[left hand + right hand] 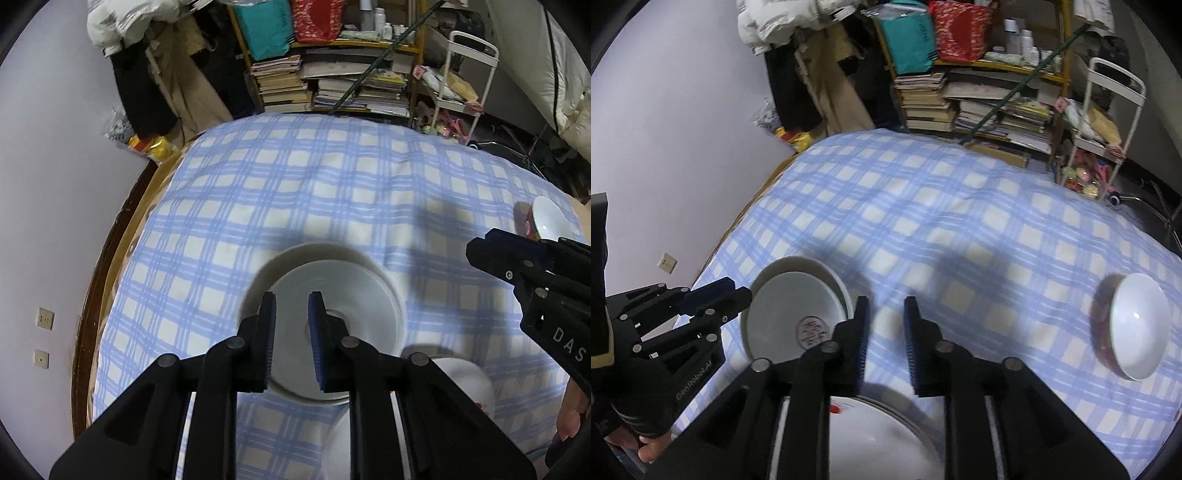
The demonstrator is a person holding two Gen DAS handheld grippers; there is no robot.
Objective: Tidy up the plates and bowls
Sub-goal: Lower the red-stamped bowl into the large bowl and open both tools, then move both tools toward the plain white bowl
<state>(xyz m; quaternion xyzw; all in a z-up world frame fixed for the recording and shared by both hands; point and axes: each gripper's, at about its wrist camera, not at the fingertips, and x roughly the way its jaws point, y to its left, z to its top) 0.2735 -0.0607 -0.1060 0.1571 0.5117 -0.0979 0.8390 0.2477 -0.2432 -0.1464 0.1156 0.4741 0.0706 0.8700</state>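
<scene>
My left gripper hangs over a white plate that lies inside a larger white dish on the blue checked cloth. Its jaws stand a little apart with nothing between them. That same stack, with a red mark in its middle, shows left of my right gripper, which is open over bare cloth and holds nothing. Just below it lies another white plate. A white bowl with a red outside sits tilted at the right. The right gripper enters the left wrist view from the right, and the left gripper enters the right wrist view from the left.
A white bowl lies near the lower right of the stack. Beyond the cloth stand a shelf with stacked books and a white cart. A wooden edge and a pale wall run along the left.
</scene>
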